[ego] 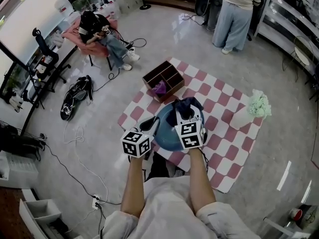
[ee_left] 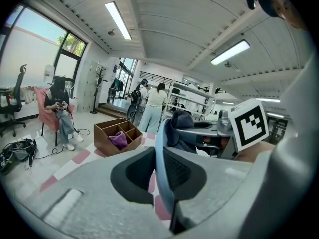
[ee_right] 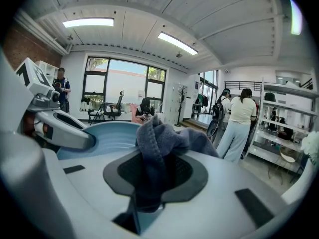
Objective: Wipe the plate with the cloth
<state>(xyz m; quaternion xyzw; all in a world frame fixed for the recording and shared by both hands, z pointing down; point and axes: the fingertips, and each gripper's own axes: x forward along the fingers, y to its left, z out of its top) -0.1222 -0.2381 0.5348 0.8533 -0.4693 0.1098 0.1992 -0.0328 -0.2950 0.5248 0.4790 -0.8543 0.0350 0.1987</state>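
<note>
Blue round plate (ego: 166,132) is up off the floor, held btwn both tongs right in front of the person and over the near side of a pink-and-white checked mat (ego: 227,136). Left gripper (ego: 149,125) is clamped on the plate's rim. In the left gripper view the plate (ee_left: 160,151) runs edge-on straight thru the jaws of that gripper (ee_left: 162,169), pads pressing both faces. Right gripper (ego: 185,114) is clenched on a dark blue knitted cloth (ego: 187,105), w/ a wad of it (ee_right: 153,146) bunched up out of the jaws (ee_right: 149,179). Cloth sits at the plate's far edge in the head view, looks like it's touching. Also on the mat: a brown wooden divider box (ego: 164,78) w/ something purple inside, and a white vase of pale green flowers (ego: 248,114), both well apart from the plate.
</note>
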